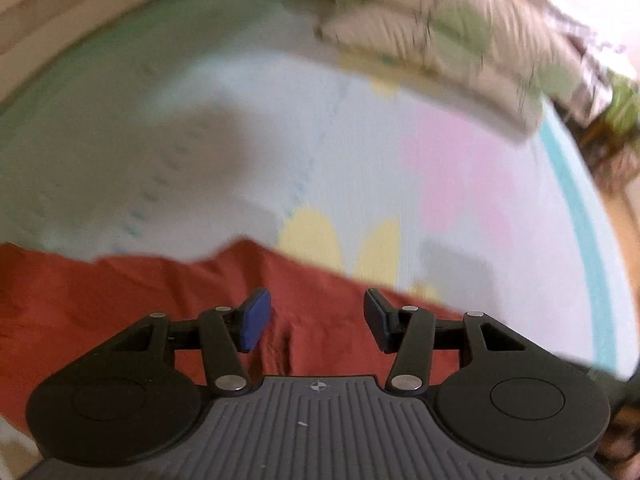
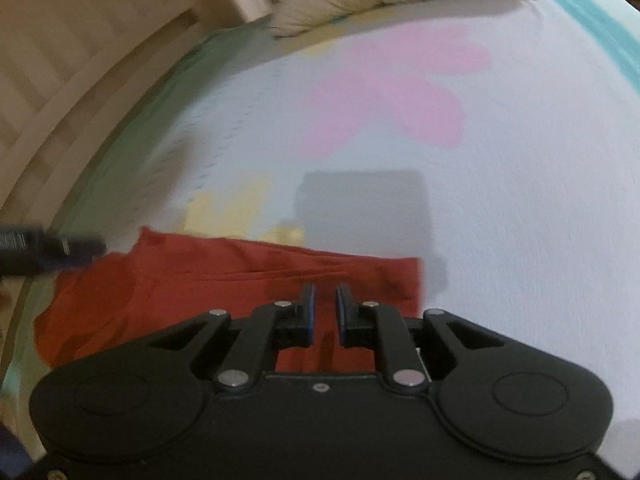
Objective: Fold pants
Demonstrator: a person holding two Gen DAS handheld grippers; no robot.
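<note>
Showing no readable writing, red pants [image 2: 224, 280] lie on a flowered sheet [image 2: 500, 200].

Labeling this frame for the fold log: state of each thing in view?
Pants: rust-red, lying flat on the bed, wrinkled.
Left tool: open, nothing between its pads, above the pants.
Right tool: narrowly open, nothing gripped.
Bedsheet: spread smooth.
Pillows: stacked at the far end.

No readable words, brands or numbers anywhere. The only sign is a small crosshair mark [image 1: 318, 386] on the ribbed grey body of the left tongs, lower middle of the frame. Everything else is too blurred to read.
</note>
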